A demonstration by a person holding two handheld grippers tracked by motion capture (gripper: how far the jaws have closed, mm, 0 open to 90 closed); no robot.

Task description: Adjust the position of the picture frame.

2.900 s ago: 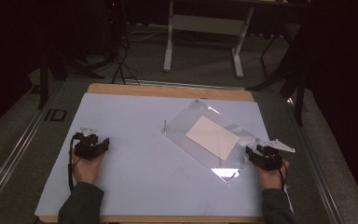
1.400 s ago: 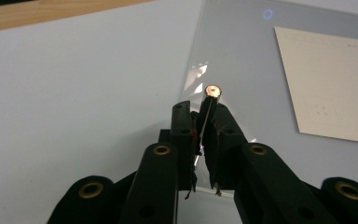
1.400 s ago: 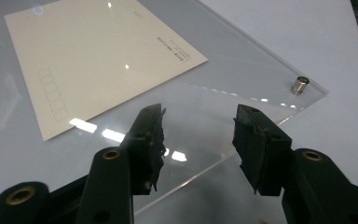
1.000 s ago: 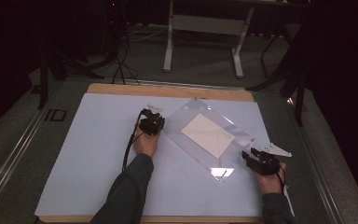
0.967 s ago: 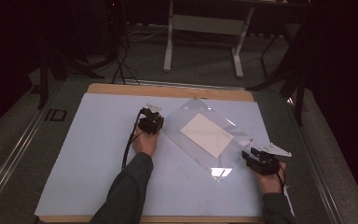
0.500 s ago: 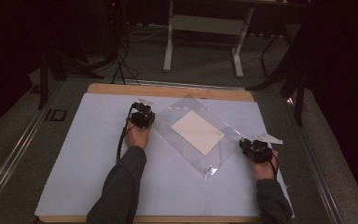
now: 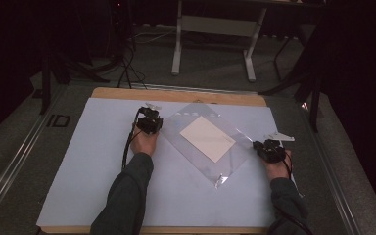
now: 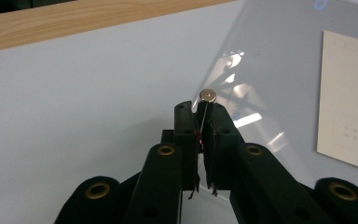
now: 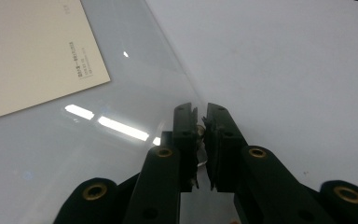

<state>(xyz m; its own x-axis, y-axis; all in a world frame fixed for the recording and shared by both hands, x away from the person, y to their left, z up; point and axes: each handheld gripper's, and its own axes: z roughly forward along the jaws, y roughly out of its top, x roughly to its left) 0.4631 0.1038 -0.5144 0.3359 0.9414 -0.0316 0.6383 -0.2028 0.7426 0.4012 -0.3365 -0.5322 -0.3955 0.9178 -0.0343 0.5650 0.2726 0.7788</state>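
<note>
Stretching between them, the clear sleeve (image 7: 203,142) is clamped by left tool (image 7: 150,121) and right tool (image 7: 268,149).

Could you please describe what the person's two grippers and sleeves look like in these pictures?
Both tools are black. The left gripper and right gripper each carry a pale three-cornered plate on top and trail a black cable back along the arm. In the gripper views, each has two flat black jaws on hinged black links with brass-coloured rivets. The person wears dark grey-green long sleeves.
</note>
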